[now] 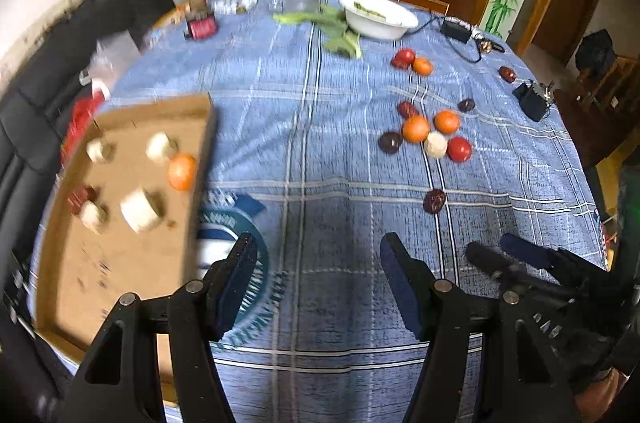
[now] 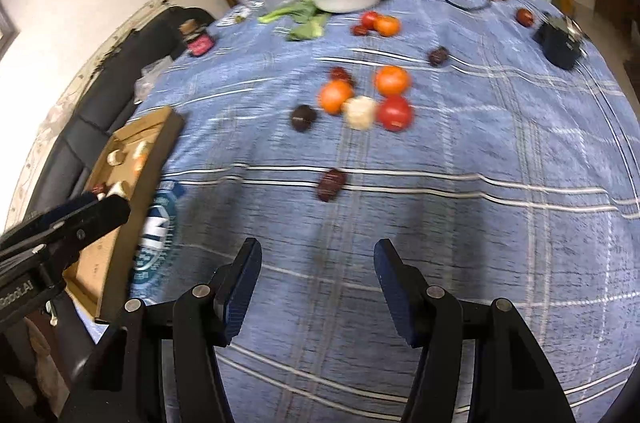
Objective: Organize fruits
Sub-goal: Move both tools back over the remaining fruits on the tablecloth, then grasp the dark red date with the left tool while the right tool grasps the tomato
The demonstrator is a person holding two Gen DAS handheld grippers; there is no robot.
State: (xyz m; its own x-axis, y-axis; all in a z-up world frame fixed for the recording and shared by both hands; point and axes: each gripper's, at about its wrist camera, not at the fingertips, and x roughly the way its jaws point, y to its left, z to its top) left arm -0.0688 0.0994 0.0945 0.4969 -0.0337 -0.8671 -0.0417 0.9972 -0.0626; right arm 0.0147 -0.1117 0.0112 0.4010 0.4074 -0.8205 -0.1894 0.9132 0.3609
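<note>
Cardboard tray (image 1: 120,263) lies at the near left of the blue cloth (image 1: 320,143), with pale pieces and one orange (image 1: 182,171) inside. We see more fruits, oranges and a red tomato (image 2: 394,112), loose in the middle. Left gripper (image 1: 316,283) and right gripper (image 2: 316,287) both stand wide, holding nothing.

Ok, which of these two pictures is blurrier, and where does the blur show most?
Both are smeared. Left wrist view: the cardboard tray and its contents streak most. Right wrist view: the fruit cluster and tablecloth lines smear. Each view's own gripper stays sharp, and fisheye bends the table edge.
</note>
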